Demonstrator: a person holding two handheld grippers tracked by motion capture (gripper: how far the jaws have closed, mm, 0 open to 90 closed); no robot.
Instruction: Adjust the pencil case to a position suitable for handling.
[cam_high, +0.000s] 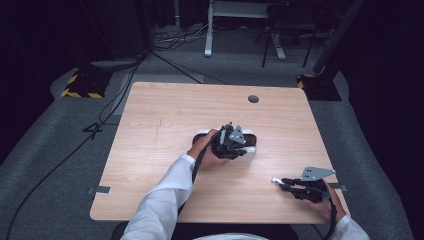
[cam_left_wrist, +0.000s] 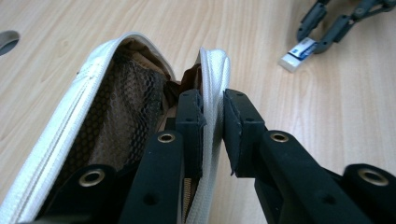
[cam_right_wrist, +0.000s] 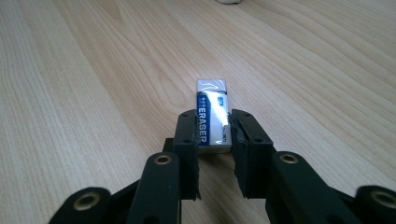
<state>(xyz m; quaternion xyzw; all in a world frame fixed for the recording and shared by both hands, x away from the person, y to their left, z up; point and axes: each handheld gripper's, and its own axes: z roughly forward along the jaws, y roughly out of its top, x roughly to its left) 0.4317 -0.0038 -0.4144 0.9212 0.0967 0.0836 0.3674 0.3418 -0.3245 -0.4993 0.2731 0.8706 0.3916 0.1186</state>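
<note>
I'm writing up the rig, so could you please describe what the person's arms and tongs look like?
Both tongs, left and right, are black linkages with flat padded jaws and brass-coloured rivets. Each carries a grey three-cornered plate on top and trails a black cable. The person wears long white sleeves.

The high view looks down on the whole table (cam_high: 165, 105); both gripper views sit close, sharing the eraser (cam_left_wrist: 298, 52).
</note>
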